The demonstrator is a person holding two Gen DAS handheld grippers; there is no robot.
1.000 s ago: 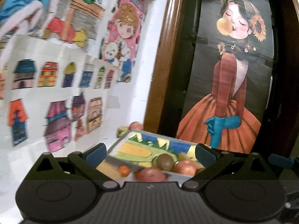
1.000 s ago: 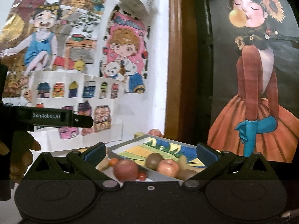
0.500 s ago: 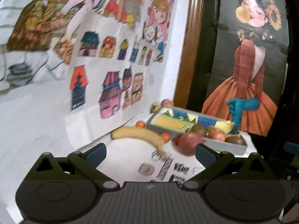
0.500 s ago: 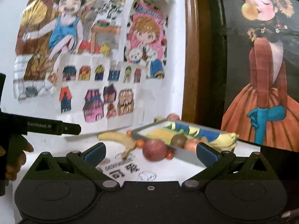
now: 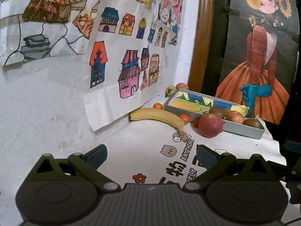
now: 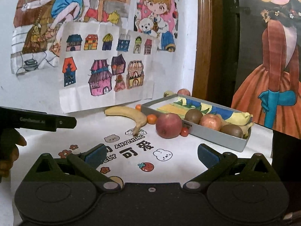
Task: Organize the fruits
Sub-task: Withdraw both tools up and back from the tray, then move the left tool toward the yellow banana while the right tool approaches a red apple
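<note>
I hold both claws spread and empty above the desk point(image 6: 188, 162), the left claw point(image 5: 151, 155) and right claw point(image 6: 150, 152) well short of the fruit. The banana point(image 5: 158, 116) and big red apple point(image 6: 169, 125) lie loose just outside the grey tray point(image 6: 216, 134), which already carries kiwis, an apple and a banana at its near end. My concern: the apple is round and touches a small tomato point(image 6: 184, 131), so an off-centre pinch could roll it off the cloth edge.

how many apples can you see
3: a big red apple on the cloth beside the tray, one apple inside the tray between two kiwis, one behind the tray's far corner. Others may be hidden.
</note>
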